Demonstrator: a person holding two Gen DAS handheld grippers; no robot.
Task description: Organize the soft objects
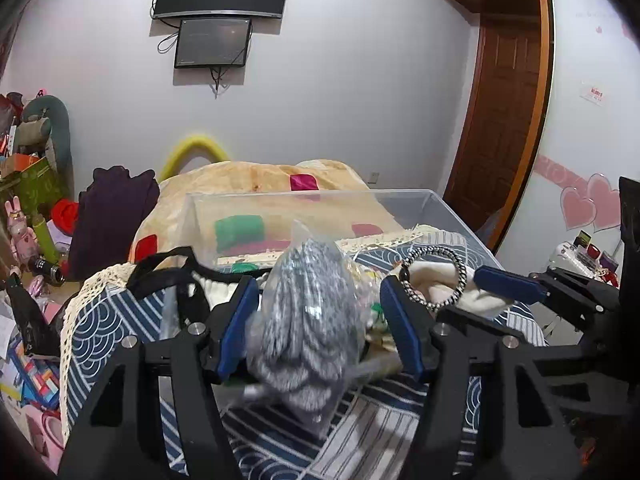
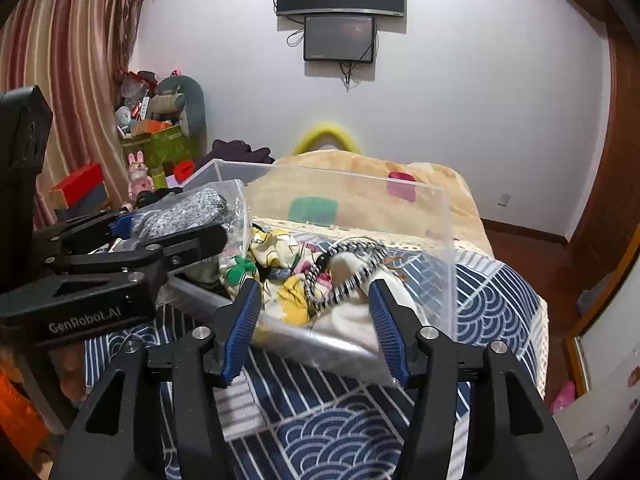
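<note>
Blue-padded fingers of the left gripper (image 1: 318,326) sit closest, jaws spread moderately, pads pressing both sides of a grey knit item in a clear plastic bag (image 1: 308,320). The bag's lower end blurs and its contents cannot be identified further. At 2 o'clock in the left wrist view, the right gripper's finger (image 1: 508,283) lies against a cream cloth (image 1: 444,280) carrying a black-and-white braided ring (image 1: 436,276).

Right wrist view: right gripper (image 2: 314,328) jaws stand wide, straddling the near wall of the clear plastic bin (image 2: 448,240); whether the pads touch anything, I cannot tell. Motion blur smears the bin's near edge. Inside the bin: yellow floral fabric (image 2: 280,276), the braided ring, the cream cloth, jumbled and partly hidden. At 9 o'clock the left gripper holds the bagged knit over the bin's left rim. The bin rests on a navy wave-pattern cloth (image 2: 492,300).
</note>
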